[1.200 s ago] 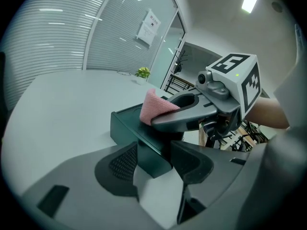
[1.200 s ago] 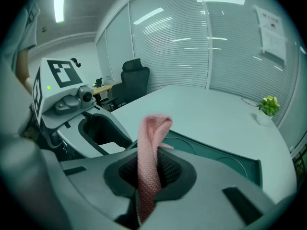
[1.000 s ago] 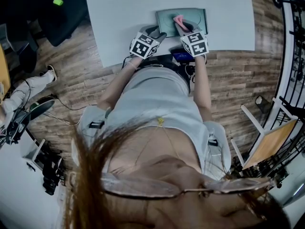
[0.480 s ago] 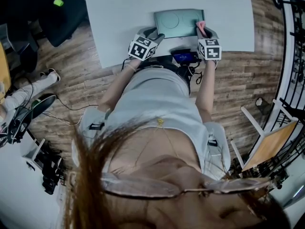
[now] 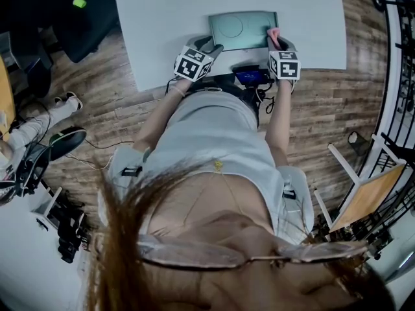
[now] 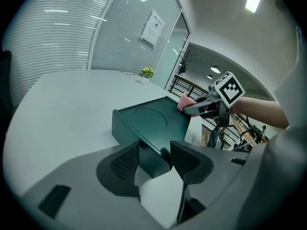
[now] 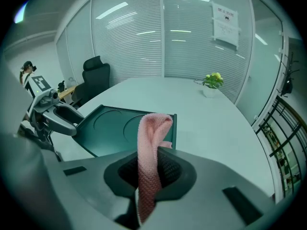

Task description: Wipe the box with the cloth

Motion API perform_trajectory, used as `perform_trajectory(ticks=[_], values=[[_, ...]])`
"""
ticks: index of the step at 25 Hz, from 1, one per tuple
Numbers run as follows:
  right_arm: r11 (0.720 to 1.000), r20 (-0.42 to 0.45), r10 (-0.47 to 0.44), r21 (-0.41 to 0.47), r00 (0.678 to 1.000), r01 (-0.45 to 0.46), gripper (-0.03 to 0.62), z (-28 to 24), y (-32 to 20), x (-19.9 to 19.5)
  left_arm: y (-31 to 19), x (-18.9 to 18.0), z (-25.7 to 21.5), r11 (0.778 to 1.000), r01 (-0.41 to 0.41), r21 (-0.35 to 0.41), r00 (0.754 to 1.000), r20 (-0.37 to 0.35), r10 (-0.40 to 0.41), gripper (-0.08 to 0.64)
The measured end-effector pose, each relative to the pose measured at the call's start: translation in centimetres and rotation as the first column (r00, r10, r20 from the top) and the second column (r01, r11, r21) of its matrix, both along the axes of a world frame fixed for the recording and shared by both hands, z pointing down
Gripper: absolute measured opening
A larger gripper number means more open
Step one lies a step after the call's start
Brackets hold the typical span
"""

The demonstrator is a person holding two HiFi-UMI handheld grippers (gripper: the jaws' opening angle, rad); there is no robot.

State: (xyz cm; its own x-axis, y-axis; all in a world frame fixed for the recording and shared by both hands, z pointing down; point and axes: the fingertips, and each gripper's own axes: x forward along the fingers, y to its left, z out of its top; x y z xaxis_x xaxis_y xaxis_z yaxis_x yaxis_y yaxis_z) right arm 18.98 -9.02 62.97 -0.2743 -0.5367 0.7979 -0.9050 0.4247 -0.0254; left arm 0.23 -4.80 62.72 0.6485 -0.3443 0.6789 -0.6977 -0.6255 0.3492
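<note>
Head view: the dark green box lies flat on the white table, close to the edge nearest me. My left gripper is at the box's near left corner, and my right gripper is at its near right corner.

In the left gripper view I see the 2 jaws closed onto that corner of the box, one on each side of it. The flat top stretches away beyond them, and both gripper views show round rings moulded into it.

In the right gripper view the jaws are pinched narrow on the pink cloth. It stands up out of them in a folded loop and also hangs below them. The top of the loop sits right at the box's edge, but I cannot tell whether it touches.

A small potted plant stands further back on the table, and a black office chair is at the table's far side.
</note>
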Motion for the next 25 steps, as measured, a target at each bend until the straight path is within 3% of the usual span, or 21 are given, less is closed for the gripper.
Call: perform_trajectory(ticks=[25], values=[[0.983, 0.030, -0.169, -0.065, 0.985, 0.171, 0.038, 0.1, 1.6, -5.8, 0.0, -0.3, -0.1, 1.000, 0.000, 0.003, 1.000, -0.005, 0.000, 0.215]])
